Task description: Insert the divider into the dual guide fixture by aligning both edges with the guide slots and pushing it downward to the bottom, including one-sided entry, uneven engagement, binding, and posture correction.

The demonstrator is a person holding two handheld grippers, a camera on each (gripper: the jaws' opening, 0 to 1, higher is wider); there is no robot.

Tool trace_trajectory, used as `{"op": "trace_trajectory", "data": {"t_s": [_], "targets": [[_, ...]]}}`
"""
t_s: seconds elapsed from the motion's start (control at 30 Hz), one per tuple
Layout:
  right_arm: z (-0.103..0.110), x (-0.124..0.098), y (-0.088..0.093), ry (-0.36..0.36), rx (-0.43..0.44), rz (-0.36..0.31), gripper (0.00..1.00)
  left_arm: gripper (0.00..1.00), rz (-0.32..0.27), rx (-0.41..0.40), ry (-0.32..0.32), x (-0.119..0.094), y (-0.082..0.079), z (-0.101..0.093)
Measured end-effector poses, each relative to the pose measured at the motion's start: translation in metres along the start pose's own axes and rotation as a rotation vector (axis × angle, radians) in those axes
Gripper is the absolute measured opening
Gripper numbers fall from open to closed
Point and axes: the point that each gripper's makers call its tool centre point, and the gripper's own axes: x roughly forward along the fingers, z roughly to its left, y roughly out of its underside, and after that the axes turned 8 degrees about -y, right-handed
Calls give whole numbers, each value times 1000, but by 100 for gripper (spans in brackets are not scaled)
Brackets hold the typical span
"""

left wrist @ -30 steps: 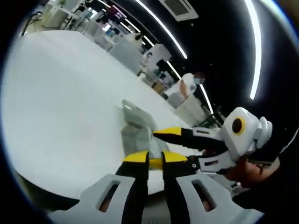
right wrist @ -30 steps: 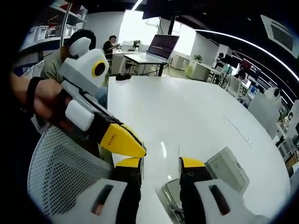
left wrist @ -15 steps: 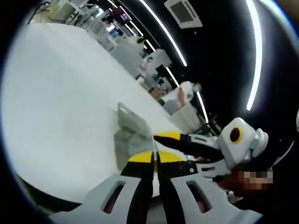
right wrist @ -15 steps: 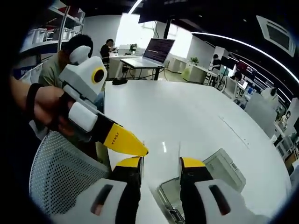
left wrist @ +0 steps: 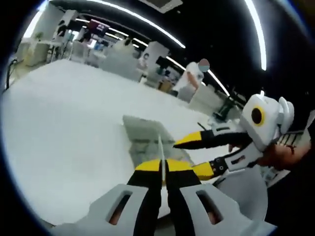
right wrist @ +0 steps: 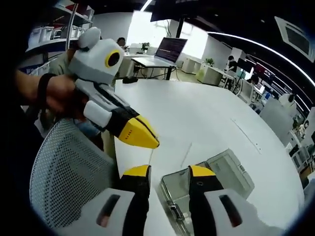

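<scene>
- Around my work I see a large white round table (right wrist: 206,123), and I use the translucent grey plastic guide fixture (right wrist: 211,179) lying on it as my landmark.
- Beside the fixture, on the near table edge, stands a grey mesh office chair back (right wrist: 64,177); far behind the fixture there is a laptop with lit screen (right wrist: 170,49) on another desk.
- A person in white clothes (left wrist: 194,78) stands far behind the fixture in the left gripper view.
- In the way: my left gripper (left wrist: 162,164) holds its yellow-tipped jaws pressed together on the thin clear plastic divider (left wrist: 160,150), whose edge rises above the jaws and hides the middle of the fixture (left wrist: 147,140).
- My right gripper (right wrist: 170,172) has its jaws apart, one on each side of the divider (right wrist: 186,155); whether they touch the sheet I cannot tell.
- The fixture looks like an open shallow box; what is inside I cannot tell.
- The divider stands above the fixture, tilted.
- A hand (right wrist: 61,96) holds the left gripper body, well apart from the fixture.
</scene>
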Motion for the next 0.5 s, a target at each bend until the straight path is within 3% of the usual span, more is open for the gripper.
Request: {"op": "trace_trajectory", "data": {"t_s": [0.23,0.5], "targets": [[-5,-13,6,-30,-74,34,25,0,41,159,-5,5,8,-12],[-2,-18,8,-81,-189,75,22,0,53,237,18,5,13,-25]]}}
